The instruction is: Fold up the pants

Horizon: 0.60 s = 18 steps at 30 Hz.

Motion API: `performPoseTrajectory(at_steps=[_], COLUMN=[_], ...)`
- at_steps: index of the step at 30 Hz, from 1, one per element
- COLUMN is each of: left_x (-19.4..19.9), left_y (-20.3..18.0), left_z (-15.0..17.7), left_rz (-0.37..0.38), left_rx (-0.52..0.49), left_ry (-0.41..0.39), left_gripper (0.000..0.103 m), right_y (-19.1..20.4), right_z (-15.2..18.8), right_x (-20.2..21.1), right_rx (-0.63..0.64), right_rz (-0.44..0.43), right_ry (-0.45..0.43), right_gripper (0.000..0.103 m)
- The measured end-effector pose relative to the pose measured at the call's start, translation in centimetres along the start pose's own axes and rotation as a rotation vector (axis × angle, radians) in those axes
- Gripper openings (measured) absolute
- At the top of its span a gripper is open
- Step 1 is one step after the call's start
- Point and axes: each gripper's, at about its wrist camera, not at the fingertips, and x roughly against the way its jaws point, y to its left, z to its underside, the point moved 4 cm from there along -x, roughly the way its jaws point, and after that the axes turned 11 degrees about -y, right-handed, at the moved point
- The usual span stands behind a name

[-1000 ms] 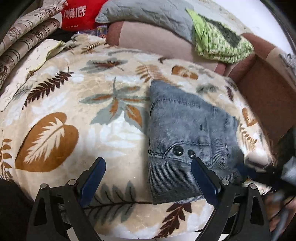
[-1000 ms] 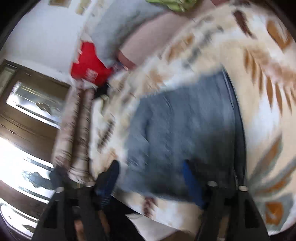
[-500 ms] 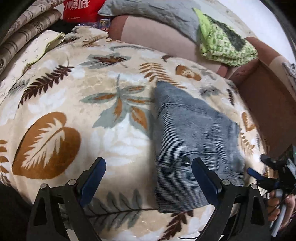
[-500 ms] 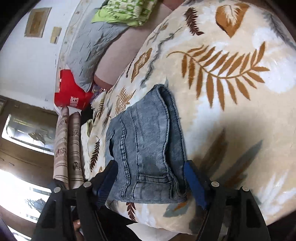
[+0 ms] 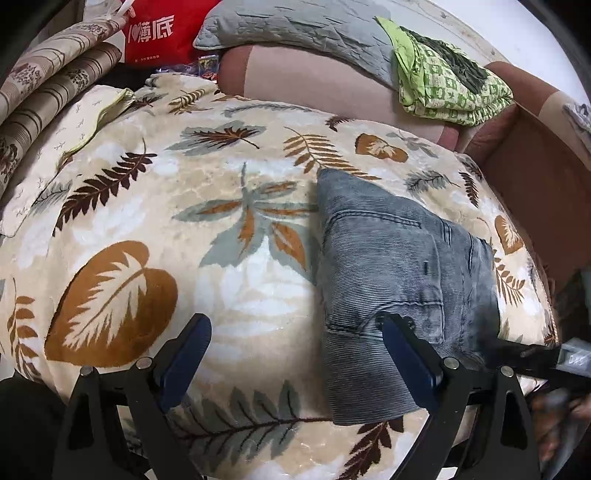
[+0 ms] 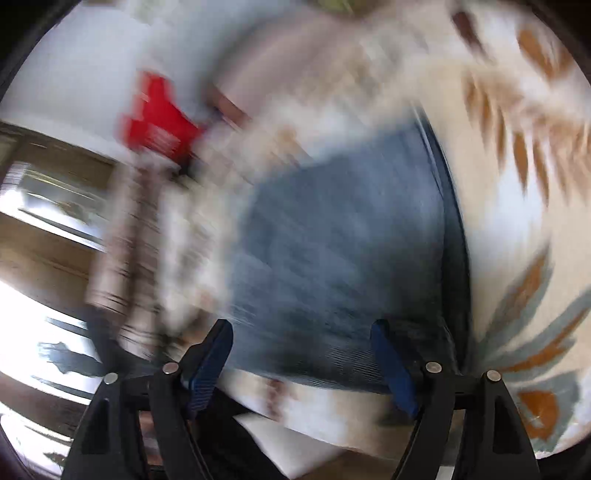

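The folded grey-blue jeans [image 5: 391, 273] lie on a leaf-patterned blanket [image 5: 155, 229], right of centre in the left wrist view. My left gripper [image 5: 295, 325] hovers open above the blanket beside the jeans' left edge, its right finger [image 5: 402, 350] over the near corner, nothing between the pads. The right wrist view is badly blurred: the jeans [image 6: 343, 236] fill its middle, and my right gripper [image 6: 301, 328] stands wide with its jaws opening. The jeans' near edge shows between its fingers, and the pads do not press on it. That gripper appears as a dark blur [image 5: 532, 356] at the jeans' right edge.
A pink-brown sofa back [image 5: 325, 81] runs behind the blanket, with a grey quilted cushion [image 5: 295, 26], a green patterned cloth [image 5: 447, 88] and a red bag [image 5: 155, 33]. Striped rolled bedding [image 5: 44, 96] lies at far left. A brown sofa arm [image 5: 535, 192] stands on the right.
The right wrist view went from sharp and pulled back to blurred and close over the jeans. The buttons seen on the jeans' near part are out of sight. The left gripper barely shifted.
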Motion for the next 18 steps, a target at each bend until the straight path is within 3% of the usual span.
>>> performPoseTrajectory(at_steps=[8, 15, 18], left_x=[-0.2, -2.0, -3.7], left_y=[0.5, 1.8, 1.3], left_z=[0.1, -1.1, -1.6], left_rz=[-0.011, 0.08, 0.095], left_rx=[-0.004, 0.098, 0.104], left_ry=[0.013, 0.063, 0.098], left_gripper=[0.095, 0.095, 0.095], right_y=[2.2, -3.2, -4.9], right_z=[-0.9, -3.7, -5.1], right_x=[2.7, 6.1, 6.1], right_rx=[0.078, -0.074, -0.123], right_rz=[0.014, 0.053, 0.035], right_ry=[-0.081, -0.182, -0.173], right_gripper=[0.08, 0.08, 0.08])
